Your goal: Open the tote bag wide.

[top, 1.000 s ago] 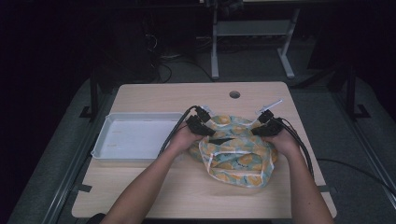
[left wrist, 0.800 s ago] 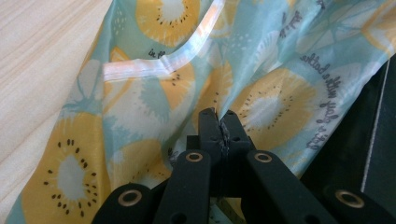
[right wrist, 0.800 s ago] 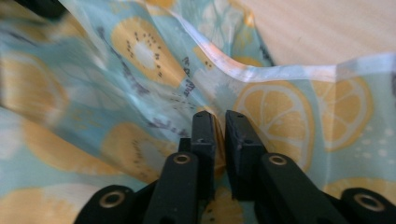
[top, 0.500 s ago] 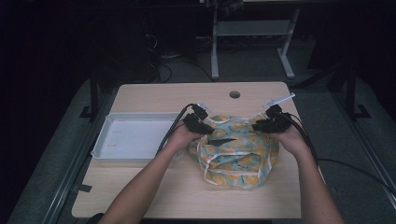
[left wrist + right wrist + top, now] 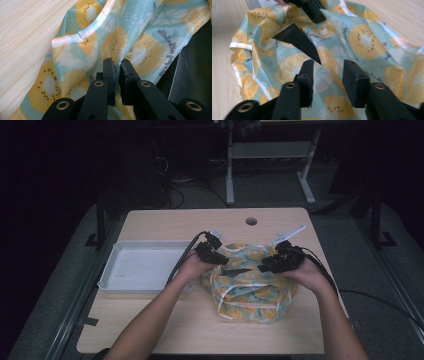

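Both grippers work the thin, crumpled fruit-print bag (image 5: 252, 287) lying mid-table beside the shallow white tray (image 5: 140, 267). Since a second ago, the right gripper (image 5: 265, 266) has lifted; its jaws have just been opening and stand apart over loose fabric. The left gripper (image 5: 223, 260) stays put, jaws nearly shut, with no fabric visibly between them. A dark triangular opening gapes in the bag.

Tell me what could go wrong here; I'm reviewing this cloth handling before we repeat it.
1. The right gripper's fingers have just been opening and stand apart over the fruit-print cloth, nothing between them, so that side may slump.
2. The left gripper's fingers have just been closing; whether they pinch cloth is unclear, so it could slip free.
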A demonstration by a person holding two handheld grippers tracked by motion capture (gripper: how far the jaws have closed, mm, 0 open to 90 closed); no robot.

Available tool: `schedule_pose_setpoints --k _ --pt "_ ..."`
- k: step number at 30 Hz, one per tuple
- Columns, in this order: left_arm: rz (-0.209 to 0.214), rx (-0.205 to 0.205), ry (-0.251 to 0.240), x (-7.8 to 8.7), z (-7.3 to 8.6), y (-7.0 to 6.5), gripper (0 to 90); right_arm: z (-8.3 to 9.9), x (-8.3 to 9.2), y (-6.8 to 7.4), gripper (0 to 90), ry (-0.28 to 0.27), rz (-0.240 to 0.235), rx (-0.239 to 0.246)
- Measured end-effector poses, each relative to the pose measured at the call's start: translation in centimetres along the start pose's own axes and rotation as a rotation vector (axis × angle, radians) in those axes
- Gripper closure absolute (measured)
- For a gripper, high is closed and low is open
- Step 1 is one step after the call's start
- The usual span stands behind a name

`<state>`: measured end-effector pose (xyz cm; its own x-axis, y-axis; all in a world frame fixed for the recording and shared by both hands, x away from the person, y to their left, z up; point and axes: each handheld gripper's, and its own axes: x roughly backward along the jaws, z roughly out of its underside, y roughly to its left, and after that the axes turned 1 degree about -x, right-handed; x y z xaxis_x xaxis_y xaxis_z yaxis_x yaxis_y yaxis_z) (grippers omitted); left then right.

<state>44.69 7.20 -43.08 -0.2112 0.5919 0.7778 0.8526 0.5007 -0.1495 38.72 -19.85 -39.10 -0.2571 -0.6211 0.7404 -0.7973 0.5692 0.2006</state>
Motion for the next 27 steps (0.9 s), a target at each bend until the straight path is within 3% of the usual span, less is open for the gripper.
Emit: schedule_pose_setpoints --k 5,9,14,20,21,22,23,25,27 --pt "0.004 -0.001 0.003 -0.21 0.04 -0.14 84.2 0.29 -0.92 0.16 55.2 0.049 -0.005 0.038" --pt "0.004 -0.005 0.003 -0.22 0.02 -0.17 84.5 0.4 -1.14 0.43 70.5 0.073 0.007 0.058" --pt "0.006 -0.004 0.005 -0.24 0.02 -0.2 86.3 0.46 -1.08 0.53 89.0 0.085 -0.013 0.075" --pt "0.01 -0.002 0.003 -0.33 0.06 -0.34 87.2 0.61 -0.8 0.7 89.8 0.081 -0.025 0.081" --pt "0.01 -0.007 0.005 -0.34 0.07 -0.33 87.2 0.59 -0.65 0.73 83.6 0.073 -0.018 0.087" --pt "0.009 -0.017 0.014 -0.31 0.07 -0.28 87.1 0.53 -0.49 0.75 70.1 0.052 -0.006 0.08" --pt "0.01 -0.015 0.012 -0.35 0.08 -0.31 87.2 0.52 -0.43 0.65 62.1 0.035 -0.008 0.073" --pt "0.01 -0.014 0.011 -0.35 0.07 -0.33 87.1 0.55 -0.59 0.44 51.4 0.036 -0.001 0.072" --pt "0.011 -0.011 0.006 -0.37 0.05 -0.41 87.1 0.76 -1.12 0.34 47.6 0.067 0.024 0.077"
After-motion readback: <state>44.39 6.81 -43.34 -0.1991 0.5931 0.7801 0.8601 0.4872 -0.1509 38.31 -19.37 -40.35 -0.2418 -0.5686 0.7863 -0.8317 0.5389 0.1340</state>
